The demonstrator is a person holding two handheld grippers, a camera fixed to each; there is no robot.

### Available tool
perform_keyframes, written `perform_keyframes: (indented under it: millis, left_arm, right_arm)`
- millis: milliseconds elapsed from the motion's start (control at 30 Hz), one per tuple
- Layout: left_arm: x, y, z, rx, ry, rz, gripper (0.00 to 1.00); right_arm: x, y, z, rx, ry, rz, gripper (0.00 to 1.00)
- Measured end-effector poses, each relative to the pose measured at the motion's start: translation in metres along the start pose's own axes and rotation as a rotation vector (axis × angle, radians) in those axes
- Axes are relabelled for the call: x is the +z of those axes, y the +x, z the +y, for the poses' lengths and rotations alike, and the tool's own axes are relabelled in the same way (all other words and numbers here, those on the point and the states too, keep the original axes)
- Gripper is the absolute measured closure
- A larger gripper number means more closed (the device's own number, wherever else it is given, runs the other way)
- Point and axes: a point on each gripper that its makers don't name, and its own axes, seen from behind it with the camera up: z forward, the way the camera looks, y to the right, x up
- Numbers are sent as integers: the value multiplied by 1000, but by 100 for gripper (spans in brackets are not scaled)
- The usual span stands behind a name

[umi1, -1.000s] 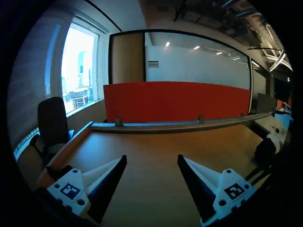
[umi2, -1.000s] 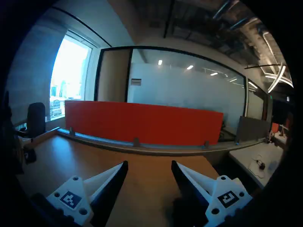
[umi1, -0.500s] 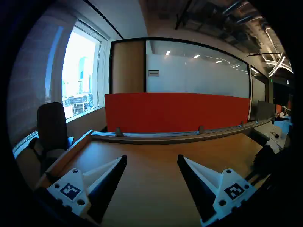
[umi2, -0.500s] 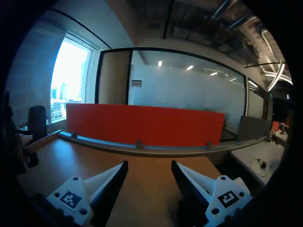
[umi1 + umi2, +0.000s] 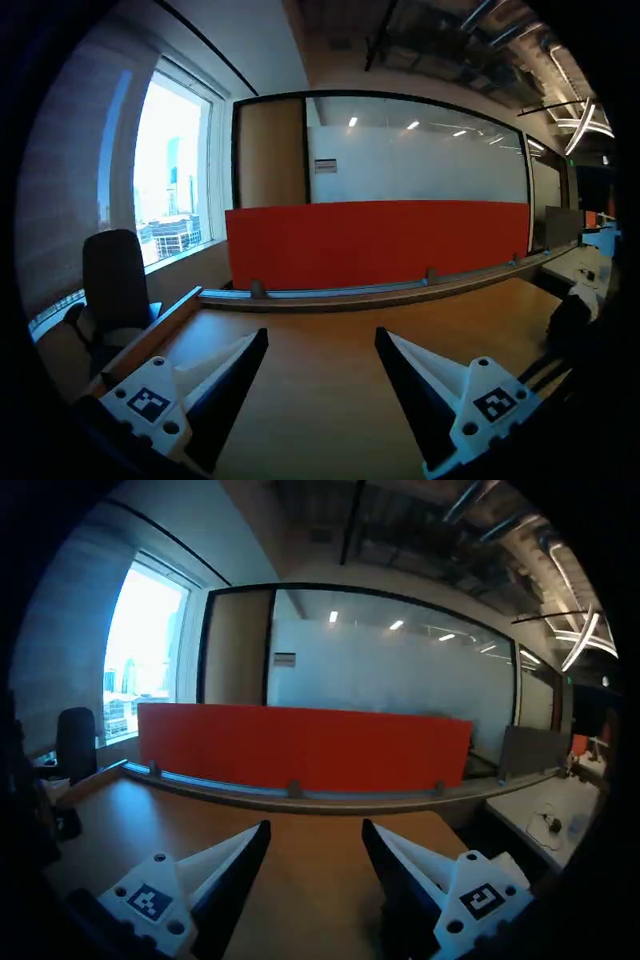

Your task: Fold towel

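Now tilted slightly higher, left hand-held gripper (image 5: 321, 331) spread, right hand-held gripper (image 5: 315, 823) spread too.

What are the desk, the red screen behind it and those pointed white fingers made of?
Desk: looks like wood or wood-grain laminate, warm brown with a soft sheen. Red screen: flat matte panel, possibly fabric or painted board; too far to tell. Fingers: likely matte white plastic, dark inner faces.
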Motion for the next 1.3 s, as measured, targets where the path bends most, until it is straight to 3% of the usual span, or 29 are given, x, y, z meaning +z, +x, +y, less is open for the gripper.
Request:
perform_keyframes:
  millis: [467,700,1300]
  left_arm:
    - [4,-43,-9,12,19,67,0]
    - [3,-69,-11,-8,27,94,0]
    - [7,-128,-16,-18,50,121,1]
  right_arm:
    - [-5,-28,-8,4,-15,0,12]
    - [-5,-36,-11,11,-21,20,12]
    - [-5,-55,-9,-9,-47,73,12]
